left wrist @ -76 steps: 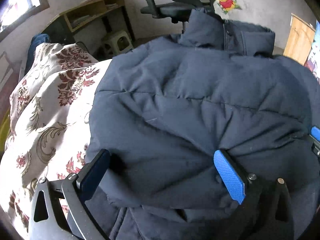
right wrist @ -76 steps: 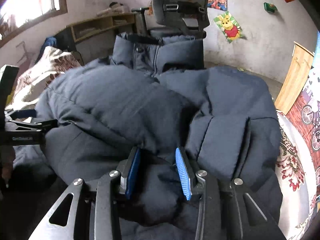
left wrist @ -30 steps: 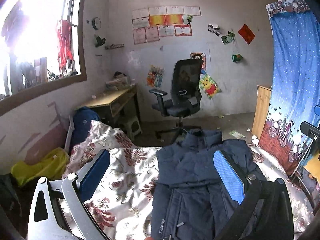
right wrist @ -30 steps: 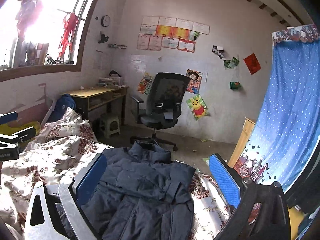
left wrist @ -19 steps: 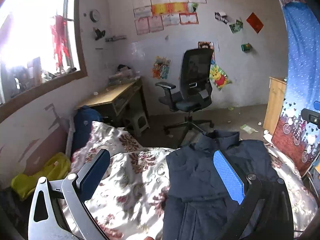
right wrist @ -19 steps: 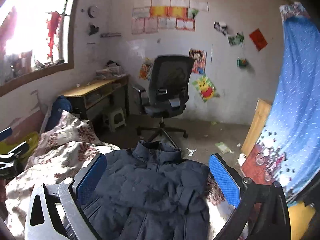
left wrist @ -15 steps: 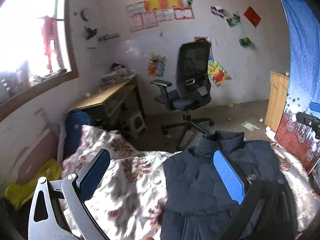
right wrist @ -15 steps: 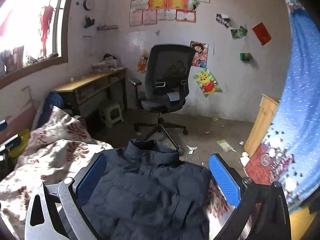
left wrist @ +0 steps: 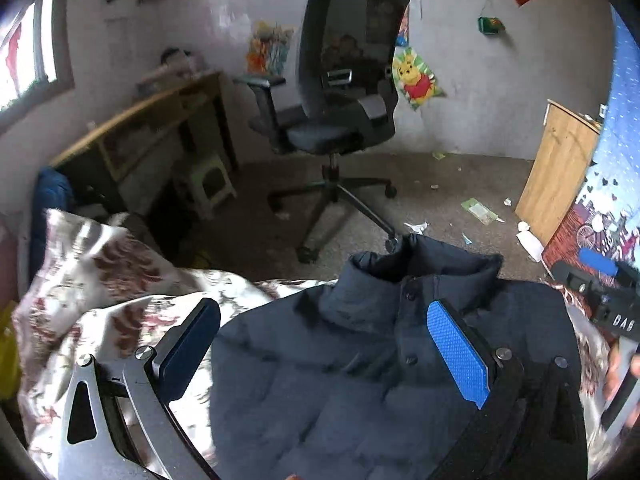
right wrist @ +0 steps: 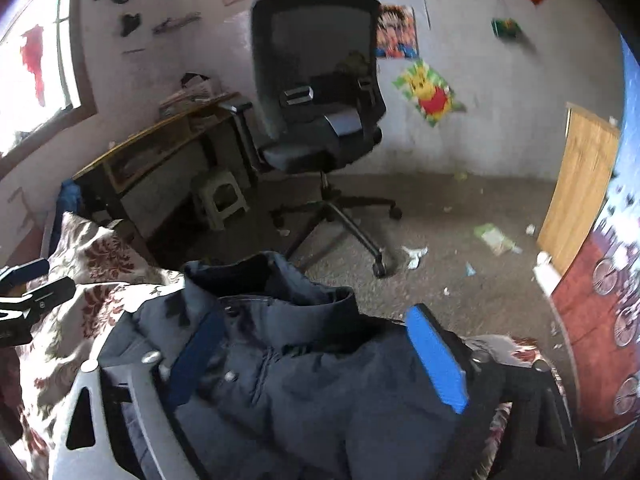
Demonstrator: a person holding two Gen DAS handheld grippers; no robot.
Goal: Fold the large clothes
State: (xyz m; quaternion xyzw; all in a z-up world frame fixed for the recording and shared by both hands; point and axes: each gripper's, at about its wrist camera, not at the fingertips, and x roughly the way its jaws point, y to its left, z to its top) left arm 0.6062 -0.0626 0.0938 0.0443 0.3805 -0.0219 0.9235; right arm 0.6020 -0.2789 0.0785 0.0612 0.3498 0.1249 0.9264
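Observation:
A dark navy padded jacket lies on a floral bedspread, its stand-up collar toward the bed's far edge. My left gripper is open and empty, held above the jacket's chest just short of the collar. My right gripper is open and empty, above the jacket near its collar. The right gripper also shows at the right edge of the left wrist view, and the left one at the left edge of the right wrist view.
A black office chair stands on the littered floor beyond the bed. A wooden desk with a small stool is at the left. A wooden cabinet and a blue curtain are at the right.
Both grippers let go of the jacket, opened wide and rose high. Over the last second both have dropped and moved forward toward the collar, so the jacket fills more of each view.

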